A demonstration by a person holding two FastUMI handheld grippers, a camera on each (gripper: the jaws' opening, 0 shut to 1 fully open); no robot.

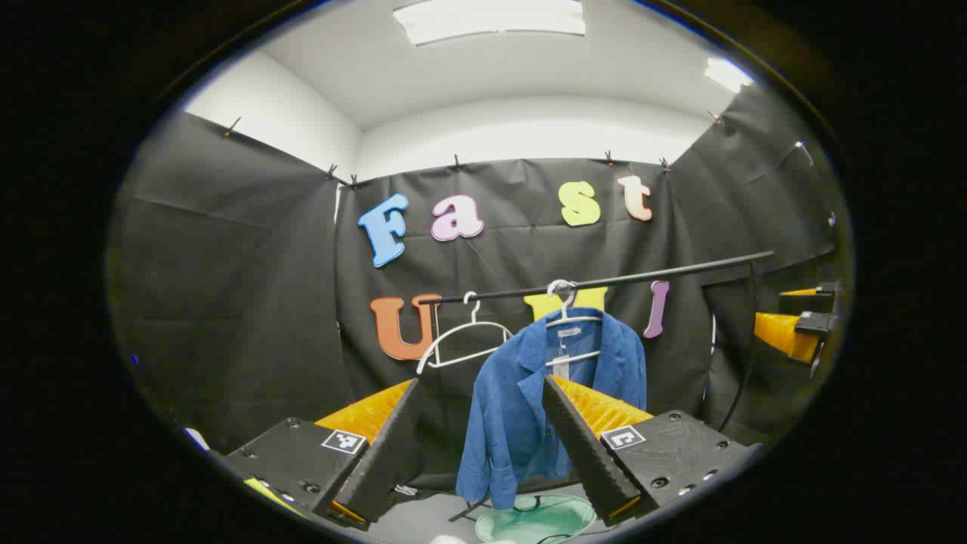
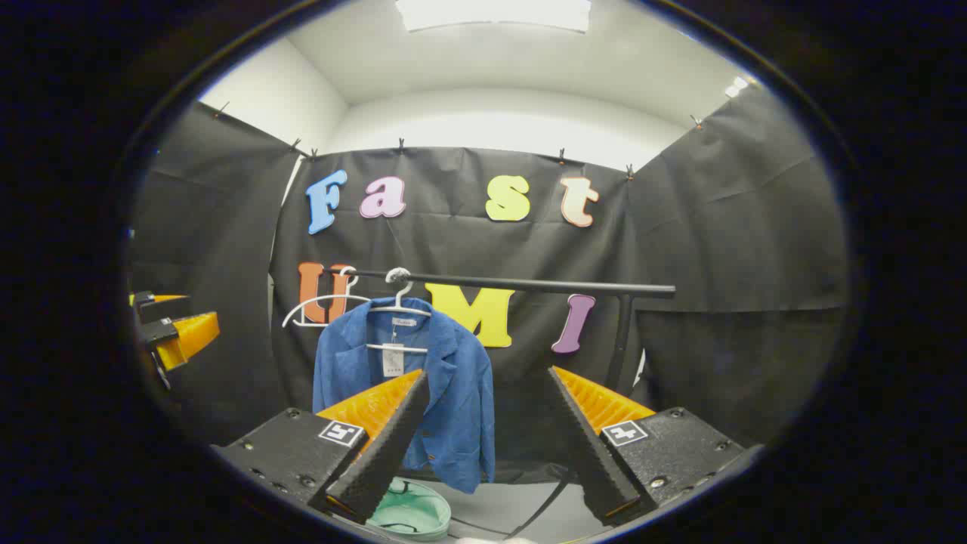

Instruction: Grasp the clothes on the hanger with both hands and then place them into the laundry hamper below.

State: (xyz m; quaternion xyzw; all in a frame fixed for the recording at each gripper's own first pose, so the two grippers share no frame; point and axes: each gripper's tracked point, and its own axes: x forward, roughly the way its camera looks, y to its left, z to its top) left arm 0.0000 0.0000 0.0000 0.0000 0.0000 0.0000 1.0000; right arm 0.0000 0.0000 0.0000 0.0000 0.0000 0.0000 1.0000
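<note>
Both tools spread wide, gripping nothing. Jacket (image 1: 555, 378) hanging lengthwise from rail (image 1: 604, 281), straight above hamper (image 1: 538, 518). Ahead of left tool (image 1: 483, 446), ahead-left of right tool (image 2: 487, 446); left probably nearer.

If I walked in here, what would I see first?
Probably the blue jacket, hanging on a white hanger from the black rail in the middle of the booth. Beside it on the rail hangs an empty white hanger. Below the jacket, on the floor, sits the green laundry hamper, and both grippers, left and right, are open and apart from the jacket.
</note>
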